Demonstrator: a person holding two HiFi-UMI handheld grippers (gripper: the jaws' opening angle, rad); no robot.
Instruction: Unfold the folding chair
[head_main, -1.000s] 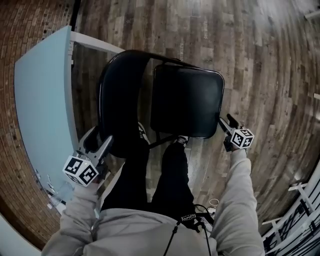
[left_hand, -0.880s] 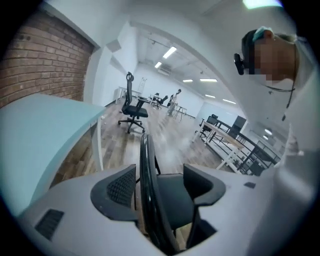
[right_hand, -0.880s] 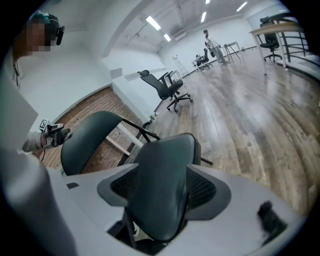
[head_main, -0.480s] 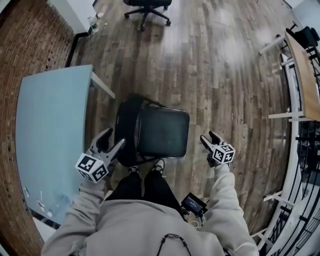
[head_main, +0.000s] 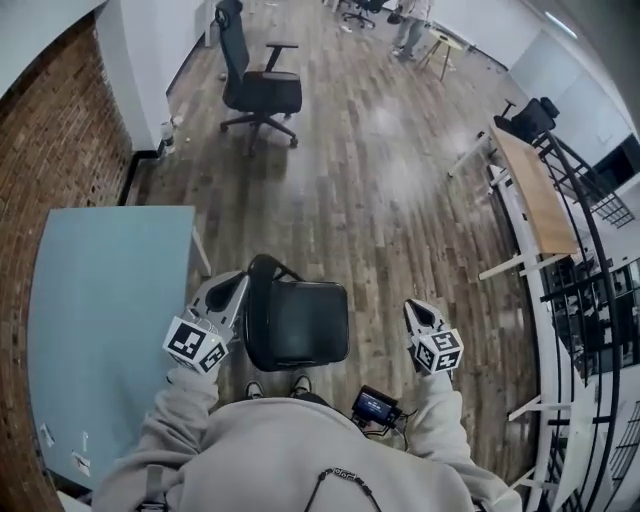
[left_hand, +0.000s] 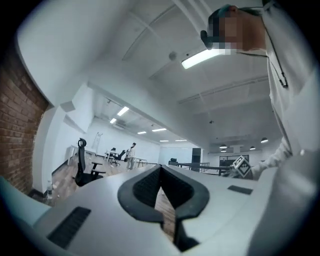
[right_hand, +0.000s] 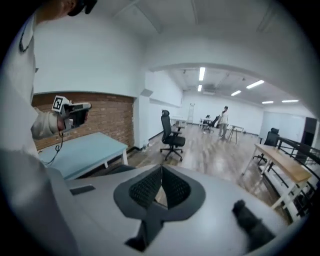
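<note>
Nearest the camera, a grey sleeve is seen on either side, each ending in a gripper carried at about the same level. The left gripper (head_main: 231, 288) is clenched, its ribbed dark pads pressed together with nothing between them, as its own view shows. The right gripper (head_main: 416, 308) is likewise clenched and empty. A small dark device (head_main: 375, 405) hangs at the waist. Between and below the two grippers, just ahead of the feet, the folding chair (head_main: 298, 322) stands on the wooden floor (head_main: 400, 220), touched by neither gripper. Its seat is a flat, rounded square of dark padding, laid open and facing up. Its backrest is a curved dark panel on a thin metal tube frame, rising along the seat's left edge. That backrest lies just beside the left gripper in the head view, while the right gripper is held well apart from the seat's open edge. The chair is judged to be already opened out, so little seems left beyond a check of its footing. Left of the chair, a smooth pale blue table (head_main: 100, 300) is set against a rough brick wall (head_main: 60, 130). Farther off, a black office chair (head_main: 262, 90) on castors stands on the planks, and a wooden desk (head_main: 535, 195) runs along the right.
</note>
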